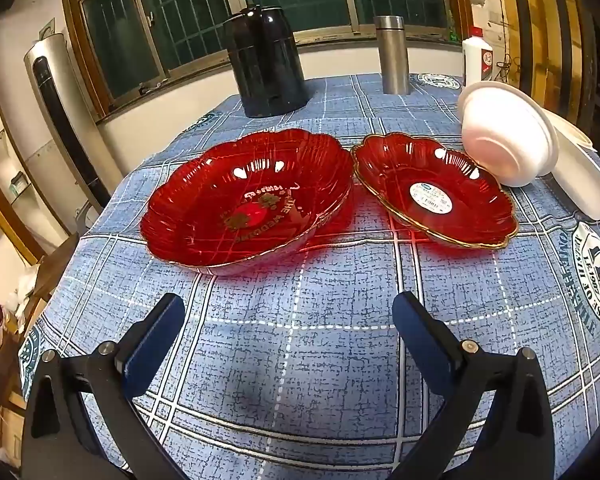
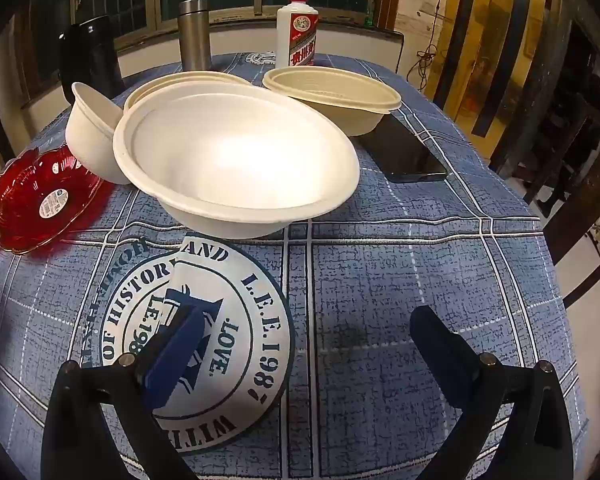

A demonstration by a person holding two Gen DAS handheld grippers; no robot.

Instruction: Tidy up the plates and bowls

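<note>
Both tools hang over a table spread with a blue plaid tablecloth, tilted downward, and neither carries anything. The left gripper has its jaws spread wide and empty above bare cloth; from it, the large red plate lies toward eleven o'clock and the small red plate, with a white sticker in its middle, toward one o'clock, their scalloped rims just touching. At two o'clock from the small plate a small white bowl leans on its side. Farther back a black jug stands at twelve o'clock, a steel flask just right of it. The right gripper is likewise released, jaws wide, nothing between them, hovering beside a round printed emblem. Straight ahead at twelve o'clock sits a large white bowl, tilted, propped on a stack behind it. A beige bowl rests at one o'clock with a black phone against it, and a white bottle stands beyond.
</note>
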